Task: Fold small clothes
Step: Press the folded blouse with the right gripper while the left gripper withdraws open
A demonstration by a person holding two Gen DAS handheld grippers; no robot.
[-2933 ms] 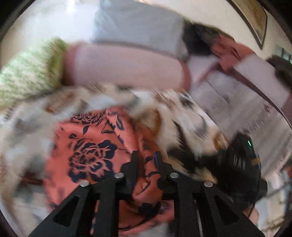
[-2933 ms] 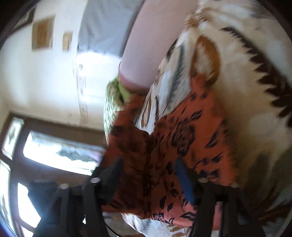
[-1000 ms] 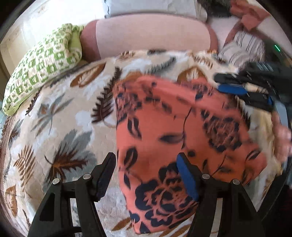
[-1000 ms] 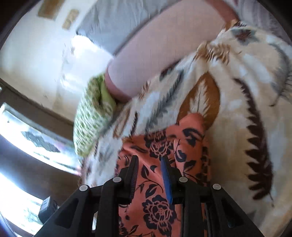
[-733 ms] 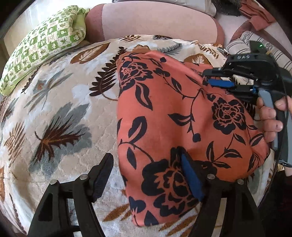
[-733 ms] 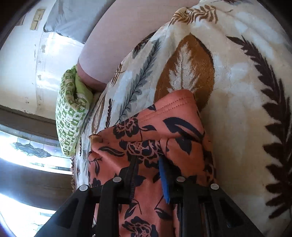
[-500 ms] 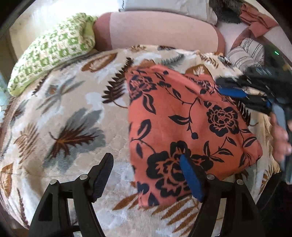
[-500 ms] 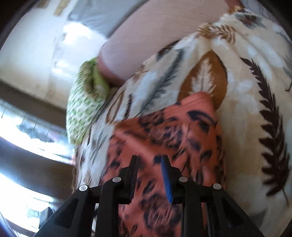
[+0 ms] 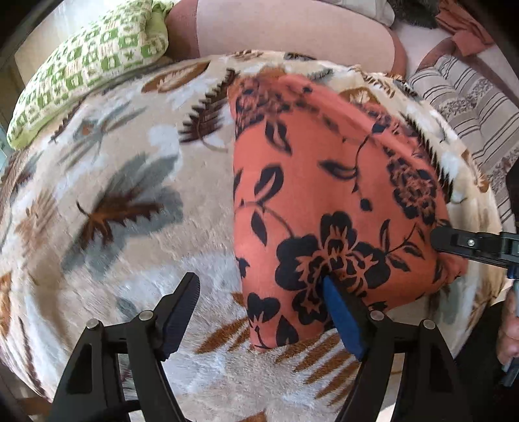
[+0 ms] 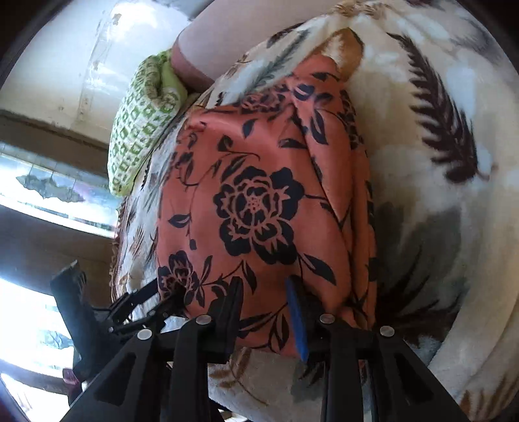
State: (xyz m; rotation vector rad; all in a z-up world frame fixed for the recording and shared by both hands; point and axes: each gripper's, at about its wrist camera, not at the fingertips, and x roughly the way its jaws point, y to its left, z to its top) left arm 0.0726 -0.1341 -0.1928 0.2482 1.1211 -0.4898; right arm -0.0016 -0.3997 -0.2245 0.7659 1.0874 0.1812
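An orange garment with black flowers [image 9: 324, 181] lies folded on a leaf-patterned blanket [image 9: 113, 194]. My left gripper [image 9: 259, 292] is open just above the garment's near left corner, empty. In the right wrist view the garment [image 10: 259, 207] fills the middle. My right gripper [image 10: 264, 292] is partly open over the garment's near edge, with cloth showing between the fingers but no grip visible. The right gripper also shows in the left wrist view [image 9: 473, 245] at the garment's right corner.
A green checked pillow [image 9: 87, 55] lies at the far left against a pink sofa back [image 9: 292, 29]. A striped cushion [image 9: 470, 97] sits at the right. The left gripper shows in the right wrist view [image 10: 129, 305]. A bright window [image 10: 39, 194] is at the left.
The right gripper has moved from the garment's far right edge to its near right corner and its jaws have widened. The left gripper stayed open near the left corner.
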